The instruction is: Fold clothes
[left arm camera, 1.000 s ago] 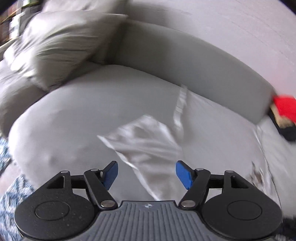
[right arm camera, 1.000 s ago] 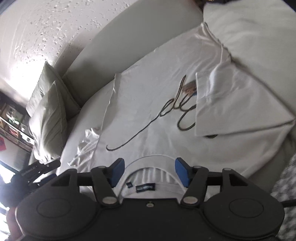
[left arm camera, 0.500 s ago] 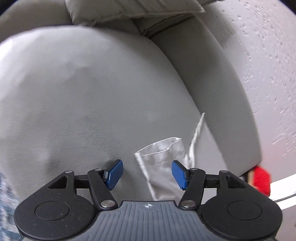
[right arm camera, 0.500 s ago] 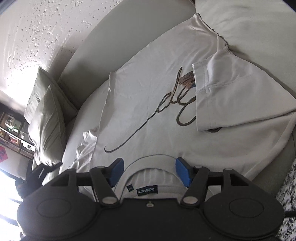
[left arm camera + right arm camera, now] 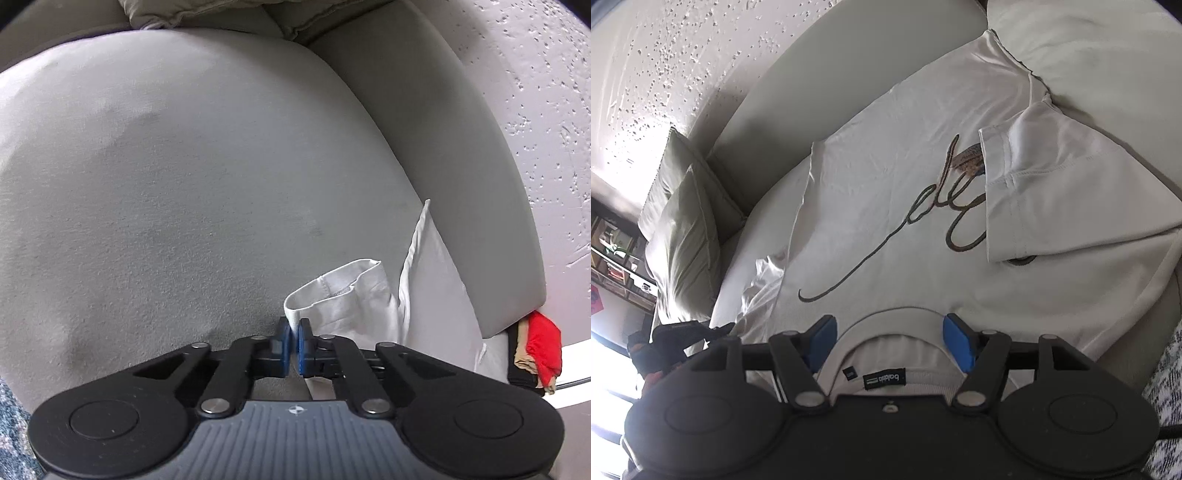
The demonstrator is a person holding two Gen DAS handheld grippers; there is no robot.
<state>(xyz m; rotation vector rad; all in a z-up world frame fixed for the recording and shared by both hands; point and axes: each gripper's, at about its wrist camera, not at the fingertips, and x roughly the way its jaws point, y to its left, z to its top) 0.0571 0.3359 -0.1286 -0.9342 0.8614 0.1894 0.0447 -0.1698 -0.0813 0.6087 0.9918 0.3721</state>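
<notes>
- The left gripper (image 5: 294, 334) is clamped tight, its blue pads pressed together on the hem of the crumpled sleeve (image 5: 347, 295) of the white T-shirt (image 5: 923, 192).
- That sleeve rises from the pinch and opens into a loop just beyond the pads, to their right; the rest of the shirt runs off to the right along the grey sofa cushion (image 5: 184, 177).
- The right gripper (image 5: 890, 339) stands wide, its blue fingers (image 5: 822, 341) on either side of the shirt's collar (image 5: 886, 325); the pads press on nothing.
- The collar with its small black label (image 5: 884, 378) sits right below and between those spread fingers.
- The shirt lies flat, front up, on the cushion, with a dark script print (image 5: 916, 218) across the chest.
- Its other sleeve (image 5: 1063, 192) is already folded in over the chest, covering the end of the print.
- Pale pillows (image 5: 683, 221) lean at the sofa's far end, well apart from the shirt.
- Something red (image 5: 543, 343) lies past the sofa's edge.
</notes>
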